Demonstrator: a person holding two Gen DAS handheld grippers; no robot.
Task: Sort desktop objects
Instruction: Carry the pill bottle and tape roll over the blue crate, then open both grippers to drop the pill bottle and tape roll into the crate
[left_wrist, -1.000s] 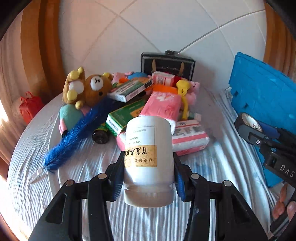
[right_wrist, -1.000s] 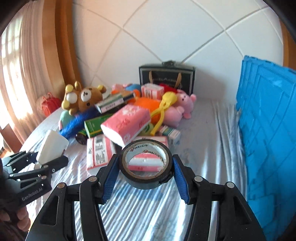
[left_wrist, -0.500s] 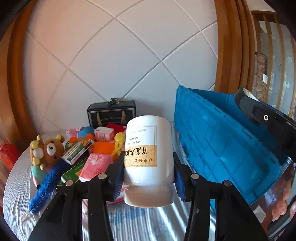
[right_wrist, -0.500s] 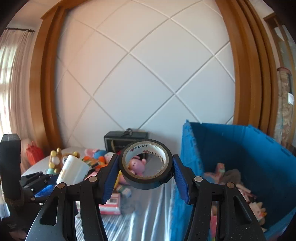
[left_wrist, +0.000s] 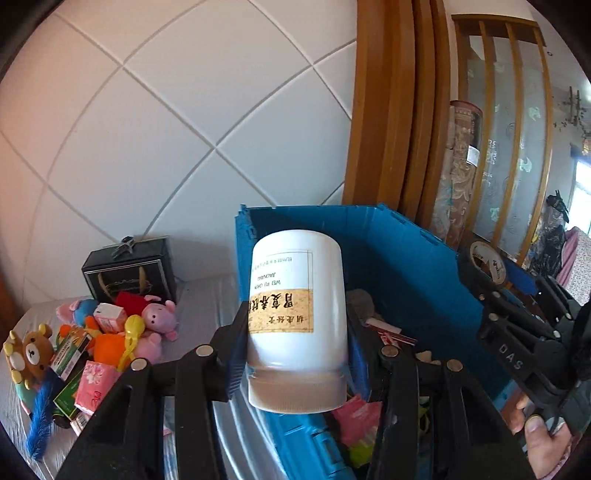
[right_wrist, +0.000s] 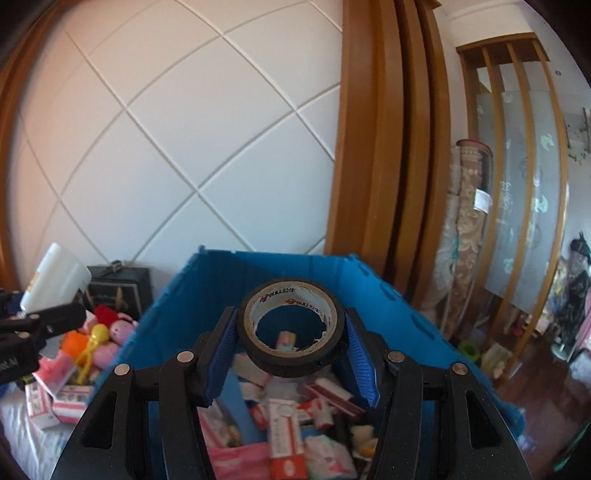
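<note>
My left gripper (left_wrist: 297, 332) is shut on a white medicine bottle (left_wrist: 297, 291) with a tan label, its cap toward the camera, held over the near left corner of the blue crate (left_wrist: 406, 240). My right gripper (right_wrist: 291, 343) is shut on a black tape roll (right_wrist: 291, 332) and hangs above the open blue crate (right_wrist: 280, 266), which holds several boxes and packets. The right gripper with the tape roll (left_wrist: 485, 260) also shows at the right edge of the left wrist view, a hand gripping its handle. The bottle (right_wrist: 55, 277) appears at the left of the right wrist view.
On the table left of the crate lies a pile: a bear plush (left_wrist: 31, 354), pink pig plush (left_wrist: 160, 317), pink tissue packs (left_wrist: 96, 384), green boxes, a blue feather (left_wrist: 40, 417) and a black gift box (left_wrist: 129, 271). Behind stands a white tiled wall and a wooden frame (left_wrist: 384, 110).
Both grippers have risen and swung right, from above the table pile to over the blue crate. Each still carries its object, the bottle and the tape roll.
</note>
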